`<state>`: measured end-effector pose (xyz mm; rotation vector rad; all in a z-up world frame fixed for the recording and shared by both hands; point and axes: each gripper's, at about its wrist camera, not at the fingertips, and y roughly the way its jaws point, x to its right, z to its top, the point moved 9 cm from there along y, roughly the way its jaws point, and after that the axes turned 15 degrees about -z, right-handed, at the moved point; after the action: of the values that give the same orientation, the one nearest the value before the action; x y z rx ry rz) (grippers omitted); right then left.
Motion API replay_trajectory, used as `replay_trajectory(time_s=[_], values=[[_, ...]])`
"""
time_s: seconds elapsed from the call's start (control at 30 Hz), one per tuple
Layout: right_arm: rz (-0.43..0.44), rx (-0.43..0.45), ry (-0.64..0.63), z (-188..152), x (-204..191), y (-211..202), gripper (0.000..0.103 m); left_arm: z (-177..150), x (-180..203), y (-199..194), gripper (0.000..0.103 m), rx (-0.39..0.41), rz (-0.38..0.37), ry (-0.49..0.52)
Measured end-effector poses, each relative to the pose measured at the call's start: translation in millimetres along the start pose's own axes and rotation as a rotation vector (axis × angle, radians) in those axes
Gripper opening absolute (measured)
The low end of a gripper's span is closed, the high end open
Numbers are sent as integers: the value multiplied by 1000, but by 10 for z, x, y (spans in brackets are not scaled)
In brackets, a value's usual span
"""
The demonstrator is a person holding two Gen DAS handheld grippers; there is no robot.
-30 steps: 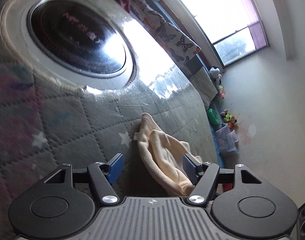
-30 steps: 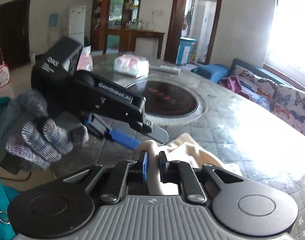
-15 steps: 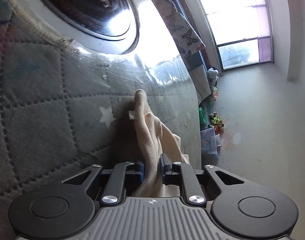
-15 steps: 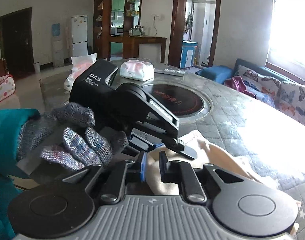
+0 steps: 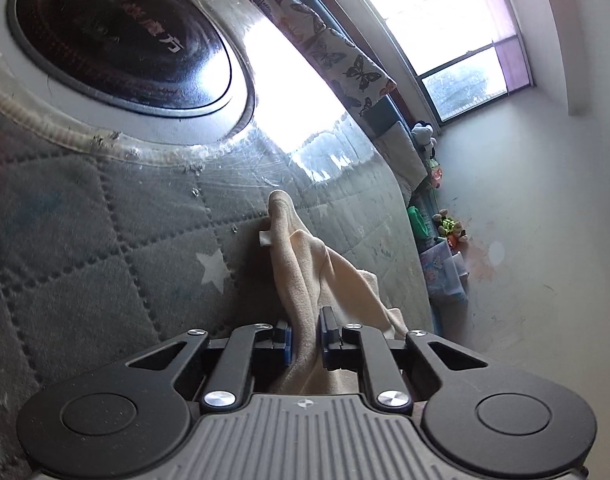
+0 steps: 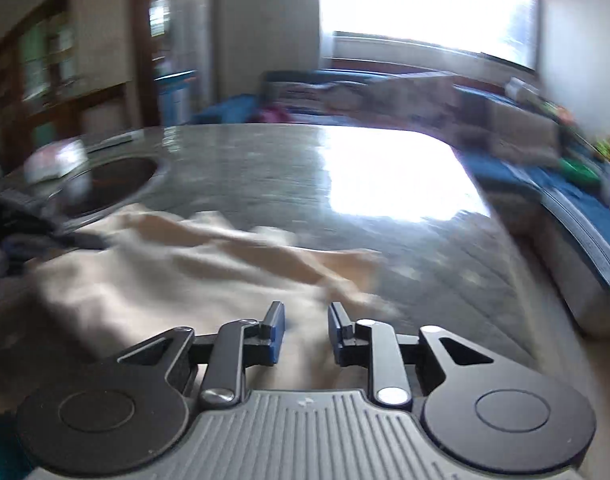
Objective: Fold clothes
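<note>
You see a cream, plain fleece garment (image 5: 305,280) without any print. Beneath it at nine o'clock, the quilted table cover (image 5: 105,248) is grey with diamond stitching and pale stars. At eleven o'clock sits a glossy black round cooktop (image 5: 117,36) with red lettering, ringed in off-white. At one o'clock your butterfly-print cushion cover (image 5: 337,52) is cream with dark butterflies. Your left gripper (image 5: 305,332) has black fingers with blue pads.
</note>
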<state>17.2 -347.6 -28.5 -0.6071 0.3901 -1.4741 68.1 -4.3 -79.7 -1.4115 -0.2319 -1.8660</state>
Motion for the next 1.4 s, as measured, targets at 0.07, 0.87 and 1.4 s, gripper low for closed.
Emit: replay_trajectory(time_s=[0.07, 0.87, 1.4], values=[[8, -10, 50, -17, 112, 70, 39, -17, 12, 13, 14, -4, 9, 17], [29, 63, 199, 439, 506, 95, 8, 22, 803, 572, 14, -83, 17, 284], [-149, 79, 127, 869, 1175, 505, 5, -70, 1399, 1659, 13, -161, -24, 470]])
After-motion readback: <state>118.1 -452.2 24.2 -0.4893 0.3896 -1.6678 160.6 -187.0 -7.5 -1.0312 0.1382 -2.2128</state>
